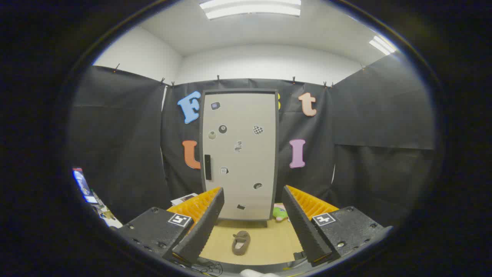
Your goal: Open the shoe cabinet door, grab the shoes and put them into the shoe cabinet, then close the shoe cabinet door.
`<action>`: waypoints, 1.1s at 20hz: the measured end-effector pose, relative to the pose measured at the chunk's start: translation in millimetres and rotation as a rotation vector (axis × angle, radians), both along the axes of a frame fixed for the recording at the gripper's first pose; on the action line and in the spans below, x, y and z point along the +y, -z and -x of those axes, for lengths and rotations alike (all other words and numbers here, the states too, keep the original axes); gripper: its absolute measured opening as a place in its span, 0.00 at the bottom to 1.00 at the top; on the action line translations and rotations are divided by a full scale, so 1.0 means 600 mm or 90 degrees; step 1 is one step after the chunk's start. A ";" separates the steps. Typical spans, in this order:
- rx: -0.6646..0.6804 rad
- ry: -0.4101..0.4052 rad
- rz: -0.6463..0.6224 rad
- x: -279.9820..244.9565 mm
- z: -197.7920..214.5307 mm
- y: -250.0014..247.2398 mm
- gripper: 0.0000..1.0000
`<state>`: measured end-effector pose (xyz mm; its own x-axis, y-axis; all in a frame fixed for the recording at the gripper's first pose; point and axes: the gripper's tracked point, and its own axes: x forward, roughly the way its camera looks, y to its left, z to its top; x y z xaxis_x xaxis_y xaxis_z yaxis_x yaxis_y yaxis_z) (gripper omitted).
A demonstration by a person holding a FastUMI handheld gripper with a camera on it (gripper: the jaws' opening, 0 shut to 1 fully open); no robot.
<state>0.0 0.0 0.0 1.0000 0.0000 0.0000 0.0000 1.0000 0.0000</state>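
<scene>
- The gripper [250,227] is hovering with its two fingers [203,227] spread wide apart, nothing sitting between them in contact, both tips free in the air.
- A single brown shoe [241,242] is lying flat on the tan surface [269,246], in the gap between the two fingers and a little ahead of them, touching neither one.
- The shoe is lying lengthwise, one end pointing toward the fingers and the other toward the cabinet.
- The shoe cabinet [240,154] is standing upright beyond the shoe, straight ahead of the fingers, at the far end of the surface.
- The cabinet door [246,161] is sitting closed, its pale front facing the fingers.
- A dark vertical handle [207,167] is sitting on the door near its left edge, about halfway up.
- Several small stickers [258,129] are dotting the door's front; what they are showing is too small to tell.
- A small green and pink soft toy [280,212] is resting on the surface just beside the cabinet's lower right corner, partly hiding behind the right finger.
- Some papers [184,198] are lying beyond the left finger, to the left of the cabinet's base.
- Black cloth [123,146] is hanging behind and to both sides of the cabinet.
</scene>
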 end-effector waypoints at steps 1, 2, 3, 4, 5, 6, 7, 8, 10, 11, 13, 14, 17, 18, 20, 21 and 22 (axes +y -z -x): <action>0.000 0.001 0.001 0.001 0.000 0.002 0.99; -0.001 0.001 0.000 0.003 0.000 0.001 0.99; 0.000 0.003 -0.002 0.003 0.000 0.003 0.99; 0.000 0.003 -0.003 0.004 -0.001 0.003 0.99; 0.004 0.006 -0.005 0.003 -0.003 0.005 0.99; 0.007 0.007 -0.009 0.003 -0.004 0.007 0.99; 0.006 0.006 -0.011 0.007 -0.006 0.006 0.99; 0.007 0.009 -0.011 0.007 -0.007 0.005 0.99; 0.007 0.013 -0.009 0.011 -0.011 0.004 0.99; 0.008 0.013 -0.007 0.014 -0.014 0.007 0.99; 0.008 0.014 -0.004 0.018 -0.020 0.012 0.99; 0.010 0.016 -0.004 0.019 -0.023 0.013 0.99; 0.014 0.021 -0.009 0.025 -0.045 0.020 0.99; 0.020 0.021 -0.008 0.027 -0.055 0.023 0.99; 0.022 0.018 -0.005 0.037 -0.080 0.025 0.99; 0.021 0.011 -0.003 0.047 -0.095 0.027 0.99; 0.025 0.004 -0.001 0.057 -0.111 0.030 0.99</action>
